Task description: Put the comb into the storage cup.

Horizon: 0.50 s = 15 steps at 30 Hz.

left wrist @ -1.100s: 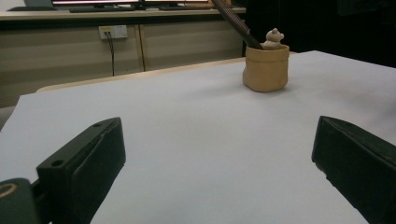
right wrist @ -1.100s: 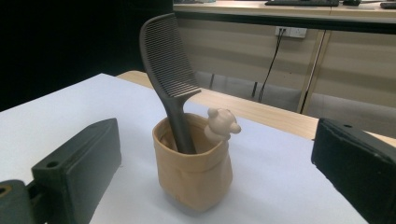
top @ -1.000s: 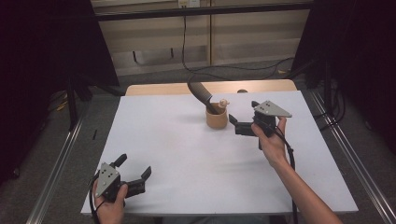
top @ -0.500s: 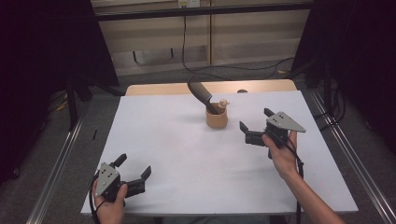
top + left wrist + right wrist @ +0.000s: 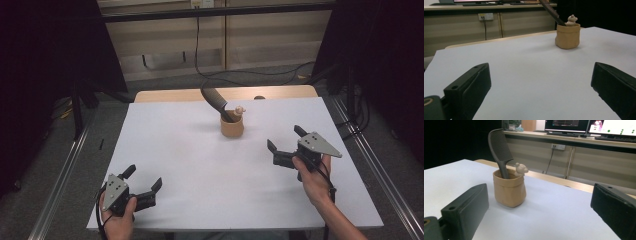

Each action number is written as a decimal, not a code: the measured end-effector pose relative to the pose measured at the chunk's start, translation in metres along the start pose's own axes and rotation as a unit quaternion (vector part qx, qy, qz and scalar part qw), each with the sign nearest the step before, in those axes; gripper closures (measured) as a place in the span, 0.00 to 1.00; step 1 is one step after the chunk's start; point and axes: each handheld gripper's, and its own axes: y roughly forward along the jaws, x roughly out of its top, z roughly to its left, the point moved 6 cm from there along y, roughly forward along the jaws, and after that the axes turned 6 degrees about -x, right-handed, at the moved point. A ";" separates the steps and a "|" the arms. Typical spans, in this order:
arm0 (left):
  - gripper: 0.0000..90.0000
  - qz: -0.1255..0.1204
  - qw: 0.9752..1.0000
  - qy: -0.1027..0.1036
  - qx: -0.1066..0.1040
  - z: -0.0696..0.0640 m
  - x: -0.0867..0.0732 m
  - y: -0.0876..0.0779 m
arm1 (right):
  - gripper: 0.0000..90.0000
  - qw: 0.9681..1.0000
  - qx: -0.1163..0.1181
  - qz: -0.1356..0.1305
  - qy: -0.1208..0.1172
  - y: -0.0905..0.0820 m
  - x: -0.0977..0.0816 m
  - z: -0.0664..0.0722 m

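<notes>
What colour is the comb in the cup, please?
The comb is black; the right gripper view shows it best.

My left gripper [image 5: 145, 192] sat low at my near left, jaws spread wide; my right gripper [image 5: 285, 145] hovered farther forward, jaws also wide apart.

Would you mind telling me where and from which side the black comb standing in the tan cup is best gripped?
Probably grip the comb on its toothed upper part, which leans up and out past the rim of the cup; its handle is sunk inside. Come from above with the right gripper, which is nearer and has its jaws open. Close the jaws across the comb's flat faces, clear of the little bear figure on the rim.
</notes>
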 end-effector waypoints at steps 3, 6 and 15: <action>0.03 0.000 1.000 0.000 0.001 0.000 0.000 0.000 | 0.01 1.000 -0.005 -0.001 0.002 -0.006 -0.002 -0.003; 0.03 0.000 1.000 -0.005 0.006 0.001 0.000 0.000 | 0.01 1.000 -0.007 0.003 0.001 -0.013 -0.006 -0.005; 0.03 0.000 1.000 -0.009 0.005 0.001 0.000 0.000 | 0.01 1.000 0.000 0.007 0.002 -0.031 -0.011 -0.006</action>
